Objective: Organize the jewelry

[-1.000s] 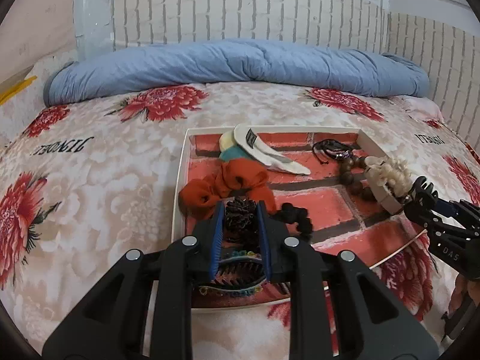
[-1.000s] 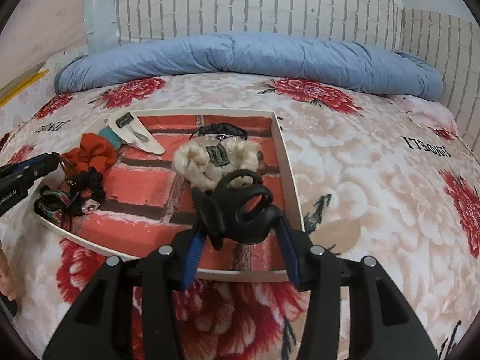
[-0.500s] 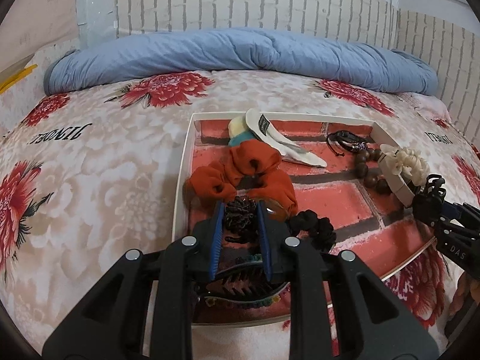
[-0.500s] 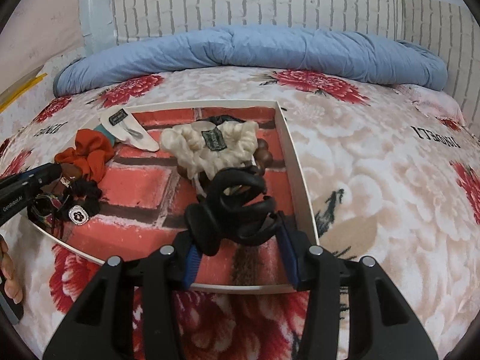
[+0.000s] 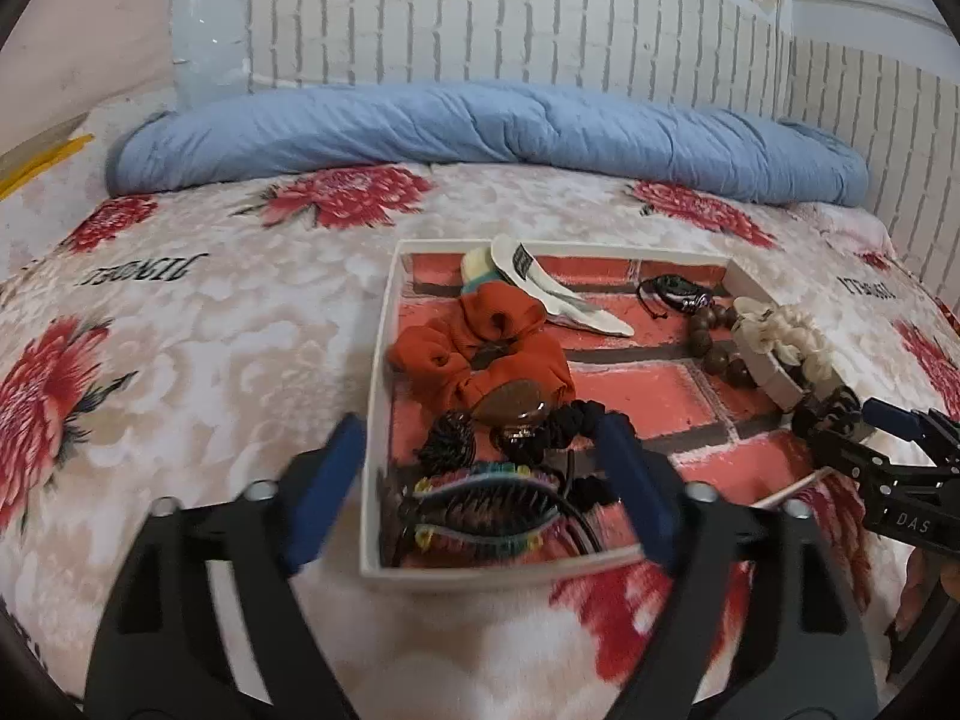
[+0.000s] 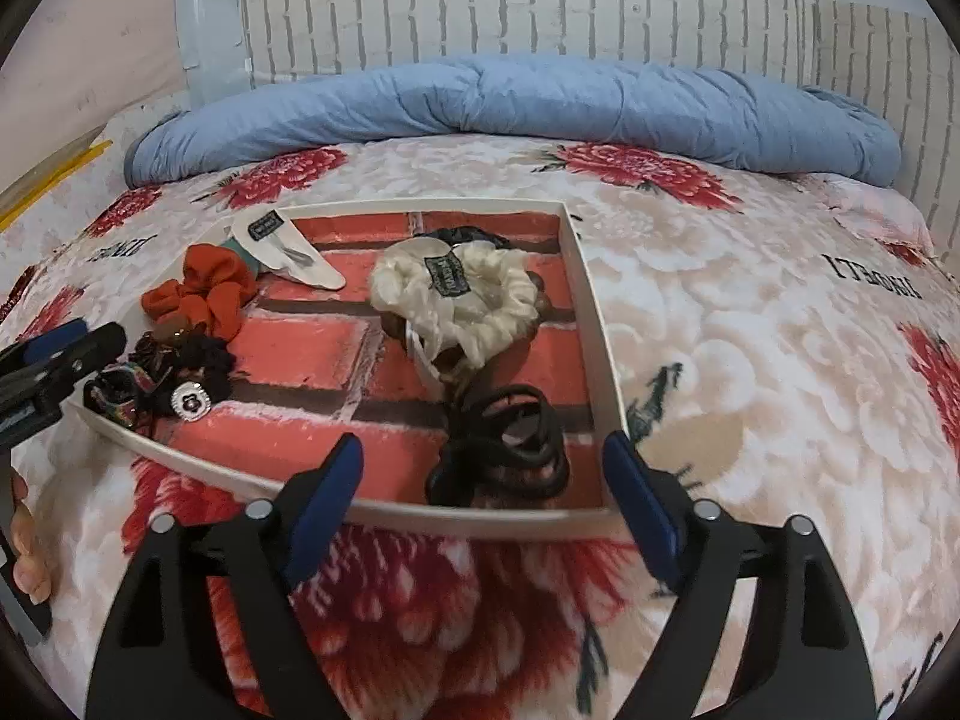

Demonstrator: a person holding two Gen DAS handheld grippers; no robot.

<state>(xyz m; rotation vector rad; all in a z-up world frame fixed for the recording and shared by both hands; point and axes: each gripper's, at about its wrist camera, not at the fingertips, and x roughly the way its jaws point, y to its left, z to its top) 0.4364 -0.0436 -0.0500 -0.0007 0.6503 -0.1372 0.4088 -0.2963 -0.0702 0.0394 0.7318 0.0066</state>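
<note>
While both tongs gape empty, left tongs [image 5: 480,462] half-hide a comb clip [image 5: 480,510], right tongs [image 6: 483,468], black clip [image 6: 504,450] blurred.

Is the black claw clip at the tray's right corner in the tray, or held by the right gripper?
In the tray. The black claw clip lies on the tray's brick-print floor, and the right gripper is open, its blue pads apart on either side of it.

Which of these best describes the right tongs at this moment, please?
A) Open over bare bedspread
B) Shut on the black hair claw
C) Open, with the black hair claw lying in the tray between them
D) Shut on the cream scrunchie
C: the right tongs are spread wide, and the black hair claw rests on the floor of the tray, touched by neither finger.
</note>
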